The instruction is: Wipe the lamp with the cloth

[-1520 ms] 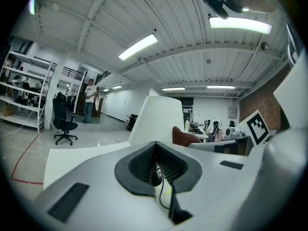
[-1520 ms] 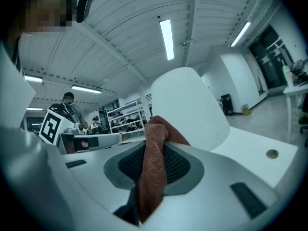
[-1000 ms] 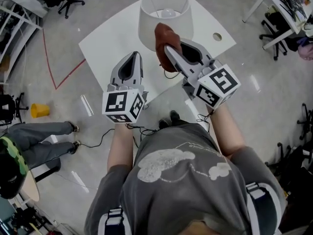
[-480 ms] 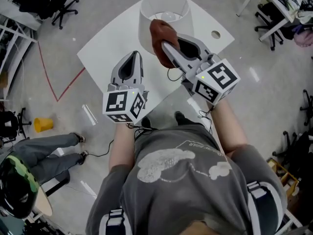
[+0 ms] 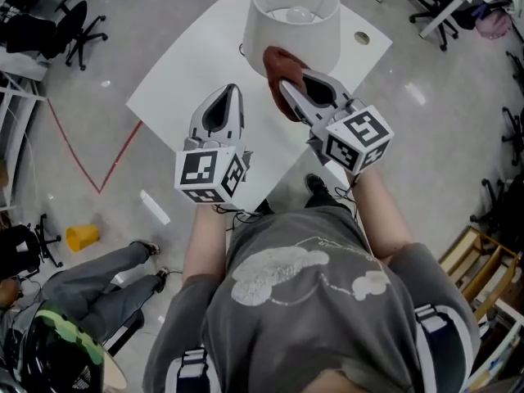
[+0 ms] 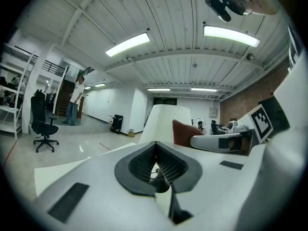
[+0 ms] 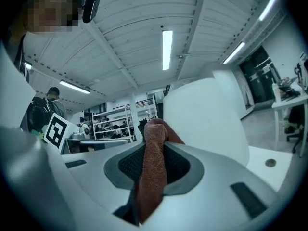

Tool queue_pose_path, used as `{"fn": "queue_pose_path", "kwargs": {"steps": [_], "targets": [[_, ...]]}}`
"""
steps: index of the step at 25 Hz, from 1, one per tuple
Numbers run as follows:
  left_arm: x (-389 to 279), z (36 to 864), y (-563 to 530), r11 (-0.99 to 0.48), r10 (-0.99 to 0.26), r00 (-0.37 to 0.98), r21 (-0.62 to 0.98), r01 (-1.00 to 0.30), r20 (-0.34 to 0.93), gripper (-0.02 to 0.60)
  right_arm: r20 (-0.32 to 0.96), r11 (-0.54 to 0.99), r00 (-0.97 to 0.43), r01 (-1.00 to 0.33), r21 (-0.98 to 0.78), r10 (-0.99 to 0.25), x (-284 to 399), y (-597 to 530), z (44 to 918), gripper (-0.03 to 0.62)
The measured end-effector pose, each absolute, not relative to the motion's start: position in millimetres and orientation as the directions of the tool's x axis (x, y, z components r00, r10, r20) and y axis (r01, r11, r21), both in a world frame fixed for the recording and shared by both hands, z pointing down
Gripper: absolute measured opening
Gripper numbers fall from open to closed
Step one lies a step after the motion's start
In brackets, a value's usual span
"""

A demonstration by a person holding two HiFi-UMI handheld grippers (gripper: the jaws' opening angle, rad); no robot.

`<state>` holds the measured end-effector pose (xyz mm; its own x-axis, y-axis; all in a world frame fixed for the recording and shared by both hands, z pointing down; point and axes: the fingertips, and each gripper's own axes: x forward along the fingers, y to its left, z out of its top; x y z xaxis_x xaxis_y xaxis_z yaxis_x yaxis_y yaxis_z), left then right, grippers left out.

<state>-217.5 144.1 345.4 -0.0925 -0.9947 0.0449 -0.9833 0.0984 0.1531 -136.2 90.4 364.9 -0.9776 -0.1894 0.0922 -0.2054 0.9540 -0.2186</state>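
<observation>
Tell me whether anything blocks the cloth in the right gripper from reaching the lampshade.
Nothing visible does. The right gripper holds the red-brown cloth right up at the near side of the white lampshade, with no object between them. The left gripper, shut and empty, sits off to the left.

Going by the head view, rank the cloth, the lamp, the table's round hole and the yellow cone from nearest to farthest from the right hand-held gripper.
1. cloth, clamped in the right hand-held gripper.
2. lamp, just ahead of the cloth.
3. round hole, in the table, right of the lamp.
4. yellow cone, on the floor far left.
</observation>
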Motion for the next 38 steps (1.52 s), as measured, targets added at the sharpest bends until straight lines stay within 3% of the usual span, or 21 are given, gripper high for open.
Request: {"fn": "queue_pose_path", "kwargs": {"steps": [14, 27, 38], "targets": [[-232.9, 374.7, 163.0, -0.053, -0.992, 0.070, 0.161, -0.986, 0.101, 0.008, 0.179, 0.869, -0.918, -0.394, -0.300, -0.354, -139.7, 121.6, 427.9, 0.086], [-215.5, 328.8, 130.4, -0.039, -0.998, 0.045, 0.117, -0.992, 0.048, 0.008, 0.048, 0.929, -0.954, -0.300, -0.218, -0.296, -135.2, 107.7, 337.4, 0.086], [-250.4, 322.5, 107.6, -0.173, -0.983, 0.178, 0.116, -0.978, 0.033, 0.008, -0.015, 0.883, -0.896, -0.435, -0.177, -0.444, -168.0, 88.0, 306.7, 0.086]]}}
